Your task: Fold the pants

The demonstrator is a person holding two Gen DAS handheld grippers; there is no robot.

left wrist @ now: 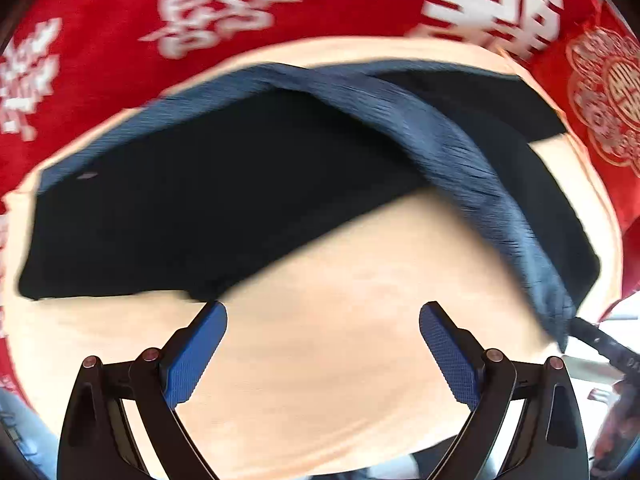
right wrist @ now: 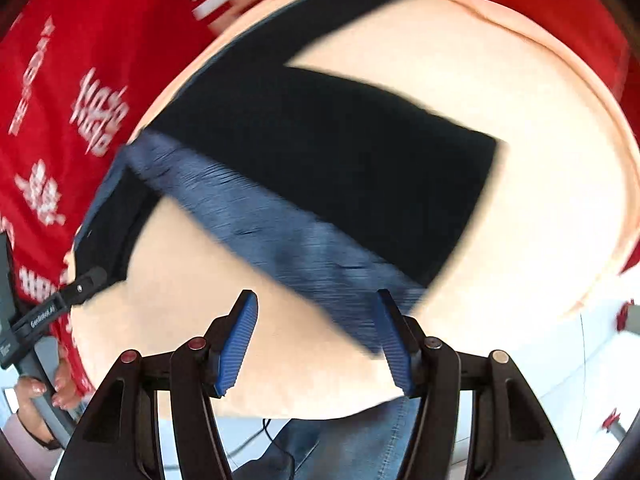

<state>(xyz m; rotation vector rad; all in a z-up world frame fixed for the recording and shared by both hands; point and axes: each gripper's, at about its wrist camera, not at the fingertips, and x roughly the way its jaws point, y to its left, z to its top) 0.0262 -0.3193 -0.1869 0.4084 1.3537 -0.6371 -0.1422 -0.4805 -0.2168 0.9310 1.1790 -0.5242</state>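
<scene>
Pants (left wrist: 224, 200), dark with a blue waistband (left wrist: 460, 152), lie spread on the peach surface (left wrist: 340, 340) over a red cloth (left wrist: 100, 20), with the left gripper (left wrist: 323, 348) released above bare surface and the right gripper (right wrist: 316, 340) released, its right finger beside the waistband end.

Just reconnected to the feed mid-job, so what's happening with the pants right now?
A person holds a claw in each hand over dark navy pants spread on a round peach-coloured cloth-covered table. The lighter blue ribbed waistband lies at the near edge. Both the left claw and right claw are open, gripping nothing. Folding looks barely begun; both views are motion-blurred.
</scene>
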